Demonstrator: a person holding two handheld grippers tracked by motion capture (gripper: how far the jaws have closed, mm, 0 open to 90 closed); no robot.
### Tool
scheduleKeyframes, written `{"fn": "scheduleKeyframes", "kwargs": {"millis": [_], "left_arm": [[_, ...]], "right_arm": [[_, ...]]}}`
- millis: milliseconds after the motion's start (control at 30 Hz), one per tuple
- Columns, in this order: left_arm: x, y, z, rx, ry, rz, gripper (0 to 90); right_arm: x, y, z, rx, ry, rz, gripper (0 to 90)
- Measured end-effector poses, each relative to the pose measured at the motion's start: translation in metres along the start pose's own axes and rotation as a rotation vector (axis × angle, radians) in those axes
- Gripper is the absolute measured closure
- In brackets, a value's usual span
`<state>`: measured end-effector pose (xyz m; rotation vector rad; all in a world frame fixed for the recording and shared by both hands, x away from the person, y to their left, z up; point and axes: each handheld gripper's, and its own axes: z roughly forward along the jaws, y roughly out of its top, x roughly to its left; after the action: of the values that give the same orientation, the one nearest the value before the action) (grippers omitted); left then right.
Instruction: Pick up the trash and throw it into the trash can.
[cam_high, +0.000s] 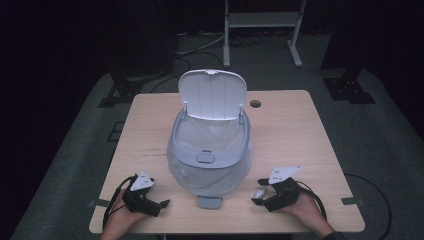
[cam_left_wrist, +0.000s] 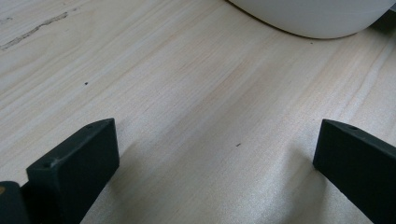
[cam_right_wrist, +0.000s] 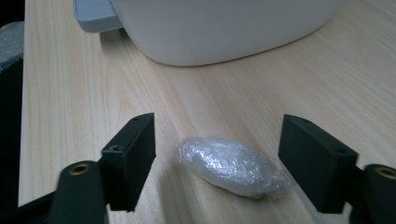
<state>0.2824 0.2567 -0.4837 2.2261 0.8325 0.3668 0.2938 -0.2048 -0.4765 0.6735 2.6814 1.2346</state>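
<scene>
If the wide right claw (cam_right_wrist: 217, 154) shuts crooked, the shiny wrapped lump (cam_right_wrist: 231, 166) could squirt off the bench (cam_right_wrist: 70, 116).

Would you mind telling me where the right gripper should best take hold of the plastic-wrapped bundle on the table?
Grip the plastic-wrapped bundle across its thick middle, coming from above. It lies flat and elongated on the table, tapering at the ends, and the right gripper already straddles it, jaws not yet touching.
</scene>
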Motion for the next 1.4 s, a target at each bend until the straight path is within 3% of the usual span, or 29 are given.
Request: {"fn": "scheduleKeyframes", "kwargs": {"millis": [300, 633, 867, 1400], "left_arm": [[0.0, 0.0, 0.0, 0.0, 0.001, -0.002, 0.0], [0.0, 0.0, 0.0, 0.0, 0.004, -0.004, 0.0], [0.0, 0.0, 0.0, 0.001, 0.01, -0.007, 0.0], [0.001, 0.0, 0.0, 0.002, 0.012, -0.008, 0.0]], "right_arm": [[0.002, -0.003, 0.002, 0.031, -0.03, -0.05, 43.3], [0.003, -0.005, -0.001, 0.032, -0.051, -0.05, 53.8], [0.002, -0.004, -0.002, 0.038, -0.051, -0.04, 54.2], [-0.005, 0.001, -0.02, -0.031, -0.027, 0.039, 53.4]]}}
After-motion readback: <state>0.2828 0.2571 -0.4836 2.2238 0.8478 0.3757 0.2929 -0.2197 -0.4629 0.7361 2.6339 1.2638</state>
